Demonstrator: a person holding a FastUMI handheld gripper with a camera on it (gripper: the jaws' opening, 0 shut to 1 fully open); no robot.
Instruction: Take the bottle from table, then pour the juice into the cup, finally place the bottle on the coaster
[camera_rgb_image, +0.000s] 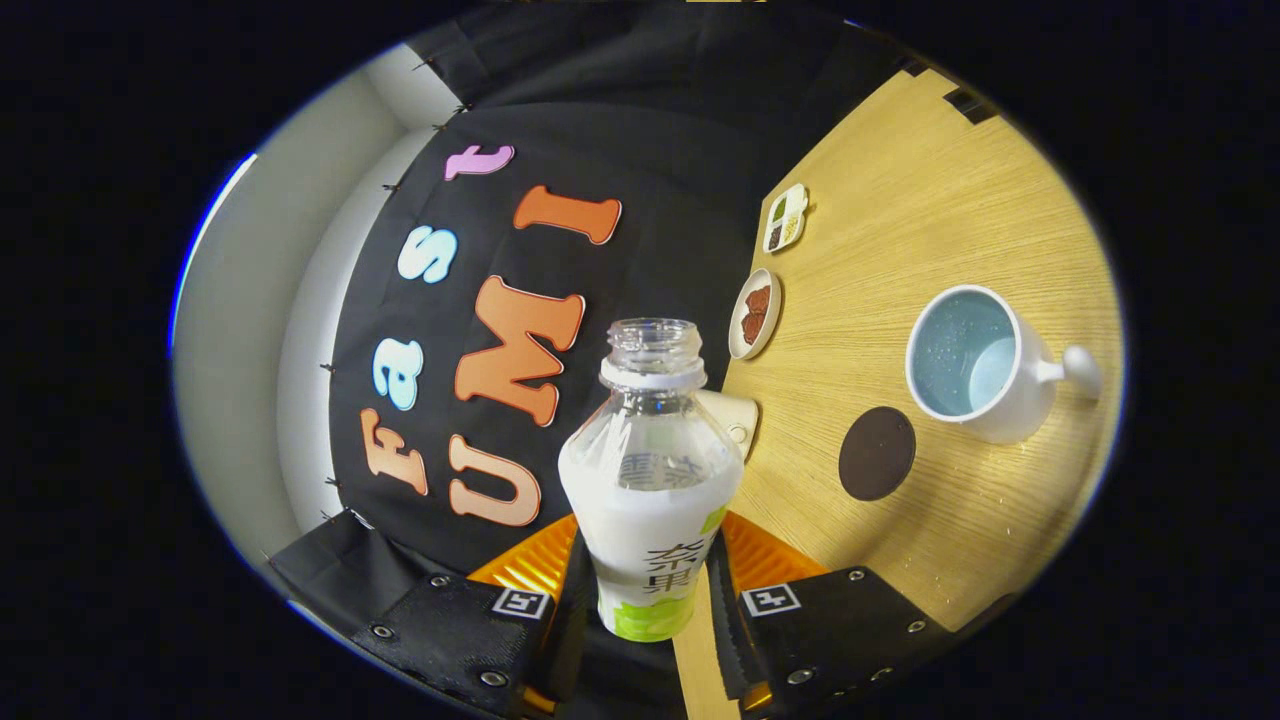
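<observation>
The hand-held gripper (648, 590) clamps an uncapped bottle (650, 470) partly full of white juice; the cup (975, 360) looks empty.

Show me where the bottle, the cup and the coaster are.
bottle (650, 480): gripper view, on its body, between the tongs.
cup (962, 352): gripper view, on its inner wall.
coaster (877, 453): gripper view, on its middle.

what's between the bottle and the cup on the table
In the gripper view, a dark round coaster lies on the table between the bottle, clamped in the tool, and the cup.
</observation>
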